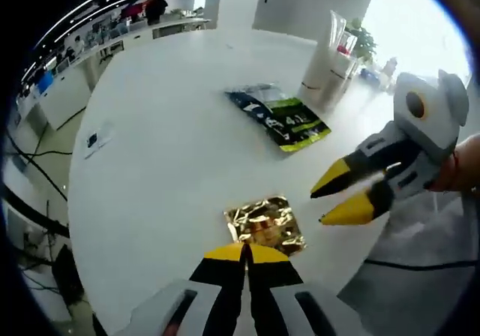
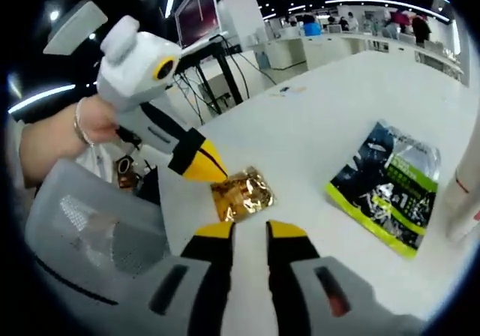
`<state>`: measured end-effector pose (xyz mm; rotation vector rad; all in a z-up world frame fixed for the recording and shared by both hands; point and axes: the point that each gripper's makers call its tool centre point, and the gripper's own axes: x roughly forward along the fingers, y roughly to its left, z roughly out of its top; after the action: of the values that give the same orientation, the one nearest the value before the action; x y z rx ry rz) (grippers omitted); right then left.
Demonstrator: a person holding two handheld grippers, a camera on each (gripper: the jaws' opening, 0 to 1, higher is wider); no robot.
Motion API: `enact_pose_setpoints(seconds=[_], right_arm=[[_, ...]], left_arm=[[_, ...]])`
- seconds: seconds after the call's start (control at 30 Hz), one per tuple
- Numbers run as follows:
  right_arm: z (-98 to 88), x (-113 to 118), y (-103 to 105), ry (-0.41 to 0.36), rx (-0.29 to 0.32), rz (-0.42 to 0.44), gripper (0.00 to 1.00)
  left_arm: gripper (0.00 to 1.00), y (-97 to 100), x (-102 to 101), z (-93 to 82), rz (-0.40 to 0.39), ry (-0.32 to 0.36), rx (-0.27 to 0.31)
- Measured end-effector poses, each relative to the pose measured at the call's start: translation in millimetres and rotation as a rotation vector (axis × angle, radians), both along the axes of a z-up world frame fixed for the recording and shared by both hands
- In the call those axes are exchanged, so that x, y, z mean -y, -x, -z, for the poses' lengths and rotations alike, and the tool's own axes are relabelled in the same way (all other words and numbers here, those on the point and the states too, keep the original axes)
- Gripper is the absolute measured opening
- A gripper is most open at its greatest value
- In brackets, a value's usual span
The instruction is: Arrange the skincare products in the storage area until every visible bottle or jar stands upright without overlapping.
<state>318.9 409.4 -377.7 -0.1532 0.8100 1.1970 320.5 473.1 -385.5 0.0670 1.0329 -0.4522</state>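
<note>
- Gold foil packet [image 1: 265,224] lies flat on the white round table [image 1: 165,148], just ahead of the left gripper [image 1: 245,250], whose yellow tips are pressed together and hold nothing.
- Dark green-and-blue pouch [image 1: 279,116] lies flat farther along the table, well apart from the packet.
- Right gripper [image 1: 335,200] hovers beside the packet with jaws slightly parted, empty; the left gripper looks nearer.
- No bottle or jar can be made out.
</note>
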Motion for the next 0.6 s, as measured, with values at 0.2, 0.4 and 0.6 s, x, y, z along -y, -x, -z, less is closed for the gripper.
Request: enact_pose_setpoints(seconds=[0.2,0.4,0.6], right_arm=[[6.2,-4,1,0.031,-0.007,-0.001,0.19],[0.9,-16,0,-0.023,-0.047,0.041,0.20],[6.2,-27,0,-0.022,-0.097,0.056,0.17]], left_arm=[[0.01,1.4,1,6.9,0.010,-0.003,-0.004],[0.01,1.2,2,6.3,0.013,-0.006,0.018],[0.01,0.8,1,6.3,0.013,-0.009,0.019]])
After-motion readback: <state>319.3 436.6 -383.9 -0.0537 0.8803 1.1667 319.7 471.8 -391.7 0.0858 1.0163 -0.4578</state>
